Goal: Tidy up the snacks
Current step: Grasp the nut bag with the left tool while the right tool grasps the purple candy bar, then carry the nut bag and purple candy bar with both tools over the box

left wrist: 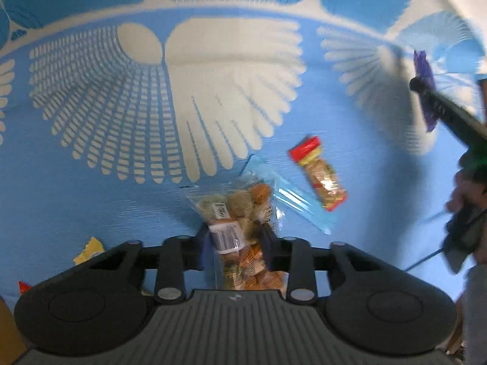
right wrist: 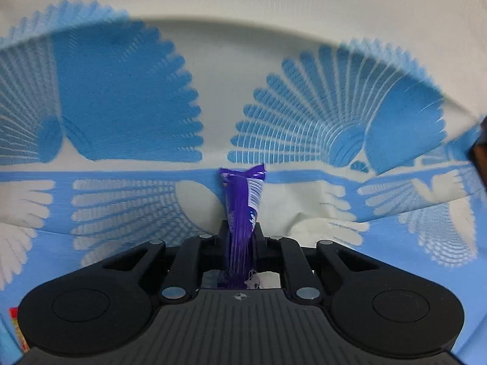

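Note:
In the left wrist view my left gripper (left wrist: 236, 231) is shut on a clear bag of mixed wrapped snacks (left wrist: 234, 213), whose top lies on the blue-and-white patterned cloth (left wrist: 91, 182). A red-capped snack pack (left wrist: 319, 173) lies to the right of it, beside a clear blue wrapper (left wrist: 292, 196). My right gripper (right wrist: 240, 228) is shut on a purple snack wrapper (right wrist: 242, 210) that stands up between its fingers. The same right gripper (left wrist: 418, 86) and purple wrapper (left wrist: 424, 70) show at the far right of the left wrist view, held in a person's hand (left wrist: 462, 194).
A yellow snack packet (left wrist: 89, 249) and a red scrap (left wrist: 23, 286) lie at the lower left, near a brown cardboard edge (left wrist: 7, 328). A red-and-yellow pack (right wrist: 16, 328) shows at the lower left of the right wrist view. The cloth folds upward at the back.

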